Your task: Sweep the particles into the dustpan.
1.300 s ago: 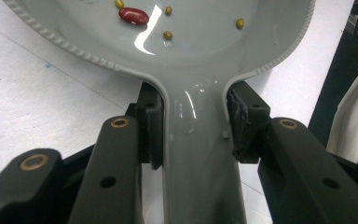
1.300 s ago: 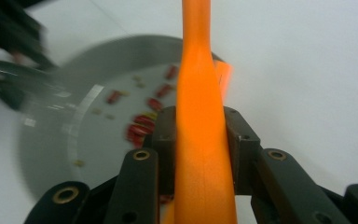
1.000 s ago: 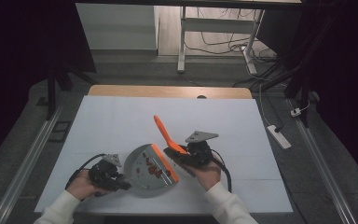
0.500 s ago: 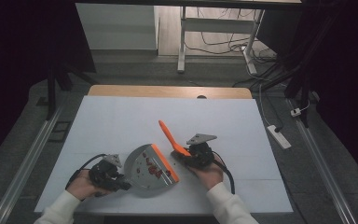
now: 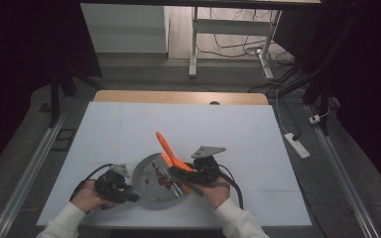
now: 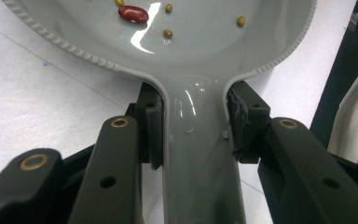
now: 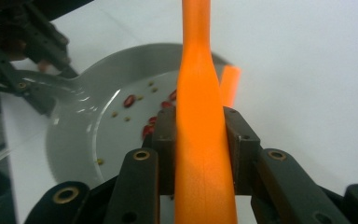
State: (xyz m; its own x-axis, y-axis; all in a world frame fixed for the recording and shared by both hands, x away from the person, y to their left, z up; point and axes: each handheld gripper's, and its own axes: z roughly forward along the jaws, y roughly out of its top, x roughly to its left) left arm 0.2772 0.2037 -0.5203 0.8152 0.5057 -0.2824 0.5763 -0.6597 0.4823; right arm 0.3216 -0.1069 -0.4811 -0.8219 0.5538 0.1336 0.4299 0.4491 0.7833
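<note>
One pan [image 6: 200,56] holding scattered beans [image 6: 133,14]; left tool [image 6: 193,126] clamped on its handle, right tool [image 7: 200,140] clamped on one spatula [image 7: 198,93].

The table [image 5: 129,129] has a white top with a strip of bare wood [image 5: 178,97] along its far edge, at 12 o'clock. The floor [image 5: 297,89] around it is grey. A white metal stand [image 5: 194,39] and loose cables [image 5: 233,47] are behind. A white power strip [image 5: 297,145] lies at 3 o'clock. Both sides of the room are dark.
</note>
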